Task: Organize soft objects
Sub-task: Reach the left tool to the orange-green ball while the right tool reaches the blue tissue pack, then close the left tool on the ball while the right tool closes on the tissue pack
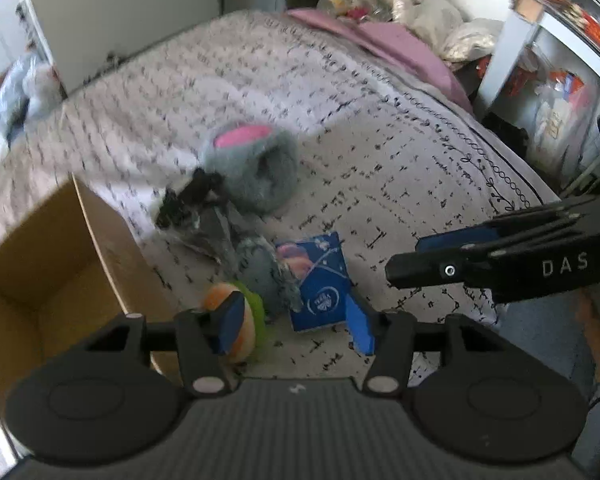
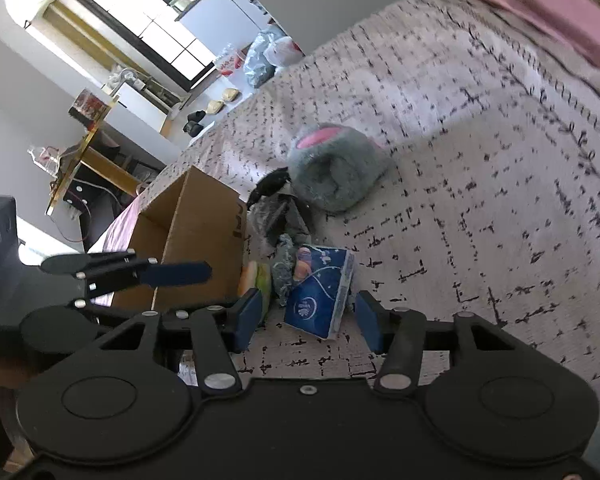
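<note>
Two grippers, jaws apart, nothing clamped: blue tissue pack (image 2: 320, 300) framed just ahead of right gripper (image 2: 308, 316), nearer than left gripper (image 1: 296, 328); long axis tilted.

Taking the blue tissue pack (image 1: 320, 280) as the landmark: to its right and beyond it the patterned bedspread (image 1: 400, 148) lies bare, wide room for a gripper to pass. To its left the way is crowded: a grey crumpled bag (image 1: 260, 276) touches the pack, an orange-and-green soft toy (image 1: 236, 320) sits just beside that, and the open cardboard box (image 1: 60, 264) walls off that side. Behind the pack, a dark wrapped bundle (image 1: 196, 208) and a grey plush with a pink patch (image 1: 256, 168) block the far-left approach. The right gripper (image 1: 404, 260) hovers above the bare stretch to the pack's right.
</note>
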`<state>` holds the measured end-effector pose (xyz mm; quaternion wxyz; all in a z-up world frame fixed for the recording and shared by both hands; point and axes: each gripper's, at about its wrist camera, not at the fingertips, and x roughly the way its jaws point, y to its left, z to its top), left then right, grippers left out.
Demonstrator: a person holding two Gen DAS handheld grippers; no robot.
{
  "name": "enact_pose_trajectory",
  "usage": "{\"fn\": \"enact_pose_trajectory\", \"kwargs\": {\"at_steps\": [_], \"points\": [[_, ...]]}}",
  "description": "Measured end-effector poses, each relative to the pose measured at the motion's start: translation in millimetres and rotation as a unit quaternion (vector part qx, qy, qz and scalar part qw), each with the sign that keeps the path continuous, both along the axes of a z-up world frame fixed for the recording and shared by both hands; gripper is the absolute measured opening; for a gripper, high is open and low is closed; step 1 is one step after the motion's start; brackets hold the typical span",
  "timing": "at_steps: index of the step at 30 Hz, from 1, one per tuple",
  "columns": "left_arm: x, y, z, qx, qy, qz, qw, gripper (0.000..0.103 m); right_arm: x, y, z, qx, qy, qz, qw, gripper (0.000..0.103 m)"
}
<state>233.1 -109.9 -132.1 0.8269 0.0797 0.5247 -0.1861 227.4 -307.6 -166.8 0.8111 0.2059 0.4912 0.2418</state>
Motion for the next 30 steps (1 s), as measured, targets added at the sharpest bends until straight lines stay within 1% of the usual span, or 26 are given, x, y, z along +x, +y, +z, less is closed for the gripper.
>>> {"fn": "enact_pose_trajectory", "kwargs": {"at_steps": [2,4,6,10,15,18,23,27,30], "points": [[5.5,1.6,-8.6,0.01,0.01,0.015,0.9998,0.049,4.8,0.6,-6.3,0.004,0.009,0.001,1.0,0.052],[9.3,0.3,-15.9,0.033,0.009,0.022,0.9992,0.047,9.8,0.7,-12.4,0.011,0.016,-0.001,1.0,0.05],[11.7,-5.2,-19.8,0.054,0.007,0.015,0.9984,0.045,14.1,1.2,-18.0,0.02,0.024,0.0,1.0,0.045],[17.1,-15.0,-27.9,0.102,0.001,0.005,0.9948,0.045,21.8,1.7,-30.5,0.045,0.051,-0.003,0.998,0.041],[18.3,-34.3,-41.1,0.174,-0.008,-0.023,0.9844,0.045,29.7,3.7,-45.0,0.057,0.083,-0.011,0.995,0.04],[17.5,-43.2,-49.2,0.202,-0.011,-0.041,0.9785,0.045,34.1,5.3,-50.6,0.063,0.093,-0.014,0.994,0.04],[21.9,-49.8,-54.2,0.222,-0.01,-0.051,0.9737,0.045,38.2,6.6,-58.8,0.063,0.107,-0.026,0.992,0.041],[22.9,-56.0,-51.2,0.225,-0.013,-0.061,0.9724,0.044,37.4,11.6,-64.1,0.068,0.116,-0.025,0.991,0.042],[19.2,-61.0,-54.6,0.24,-0.011,-0.077,0.9677,0.044,35.7,14.1,-66.4,0.071,0.114,-0.03,0.991,0.041]]}}
